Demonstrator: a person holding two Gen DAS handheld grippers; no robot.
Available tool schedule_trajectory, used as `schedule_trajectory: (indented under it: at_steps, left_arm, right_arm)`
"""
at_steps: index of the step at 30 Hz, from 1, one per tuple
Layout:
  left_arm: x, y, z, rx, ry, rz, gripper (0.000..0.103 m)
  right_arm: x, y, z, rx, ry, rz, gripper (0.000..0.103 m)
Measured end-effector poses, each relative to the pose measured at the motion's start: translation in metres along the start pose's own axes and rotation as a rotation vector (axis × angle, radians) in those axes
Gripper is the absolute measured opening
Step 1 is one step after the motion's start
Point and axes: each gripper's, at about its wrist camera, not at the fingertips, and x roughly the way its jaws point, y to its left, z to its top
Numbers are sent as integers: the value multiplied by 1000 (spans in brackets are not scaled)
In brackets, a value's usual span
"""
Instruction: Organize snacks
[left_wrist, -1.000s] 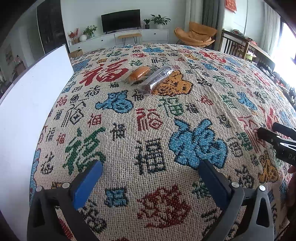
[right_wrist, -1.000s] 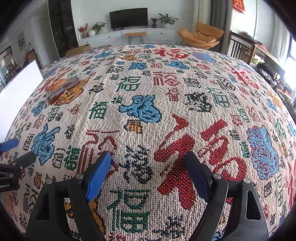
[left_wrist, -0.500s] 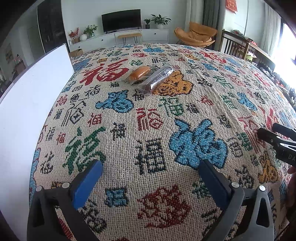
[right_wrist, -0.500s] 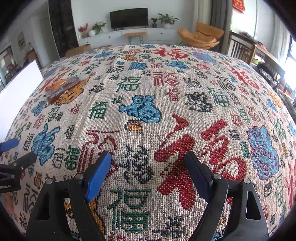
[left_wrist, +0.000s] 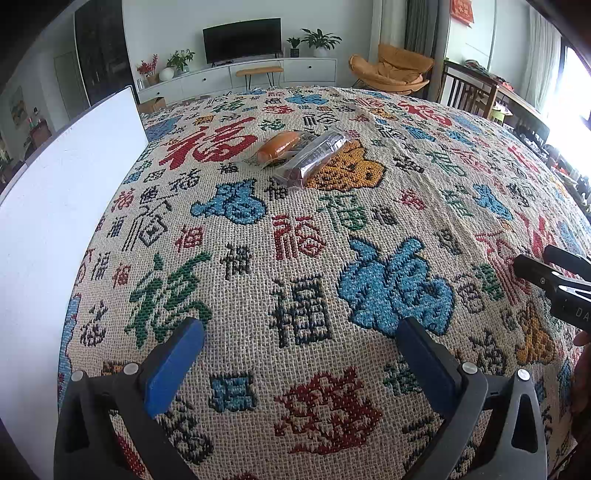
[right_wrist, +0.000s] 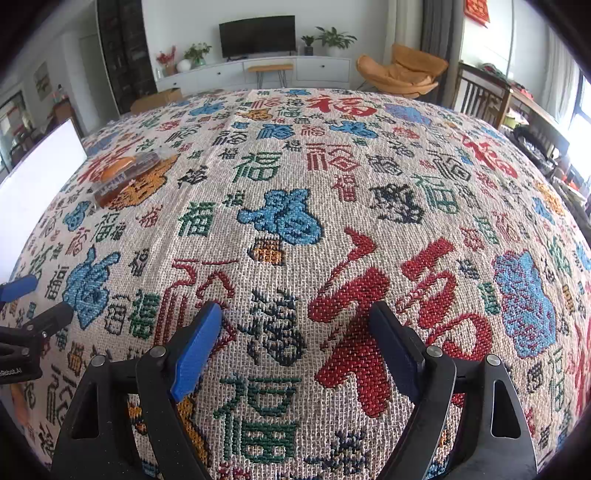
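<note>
Two wrapped snacks lie side by side on the patterned tablecloth (left_wrist: 295, 229): an orange snack in clear wrap (left_wrist: 277, 146) and a dark bar in a clear packet (left_wrist: 314, 157). They also show at the far left of the right wrist view, the orange snack (right_wrist: 116, 167) beside the dark bar (right_wrist: 123, 181). My left gripper (left_wrist: 299, 338) is open and empty, well short of the snacks. My right gripper (right_wrist: 295, 325) is open and empty over bare cloth, far to the right of them.
A white board (left_wrist: 62, 206) stands along the table's left edge. The right gripper's fingers (left_wrist: 550, 273) show at the left view's right edge. Behind the table are a TV cabinet (left_wrist: 251, 74), an orange chair (left_wrist: 391, 72) and wooden chairs (left_wrist: 469, 92).
</note>
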Motion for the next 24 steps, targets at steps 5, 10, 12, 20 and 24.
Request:
schedule_trajectory:
  at_steps: [5,10,12,20,24]
  left_arm:
    - [0,0,0,0,0,0,103]
    - [1,1,2,3,14,-6,103]
    - [5,3,13,22,70,-36,103]
    - [23,44,121,-89,29,-141,102]
    - [58,46,163,-16,84,-17,68]
  right_arm:
    - [0,0,0,0,0,0,85]
    - [0,0,0,1,0,1,85]
    - [0,0,0,1,-1,1,85]
    - [0,1,0,0,0,4,86]
    - [0,1,0,1,0,5,86]
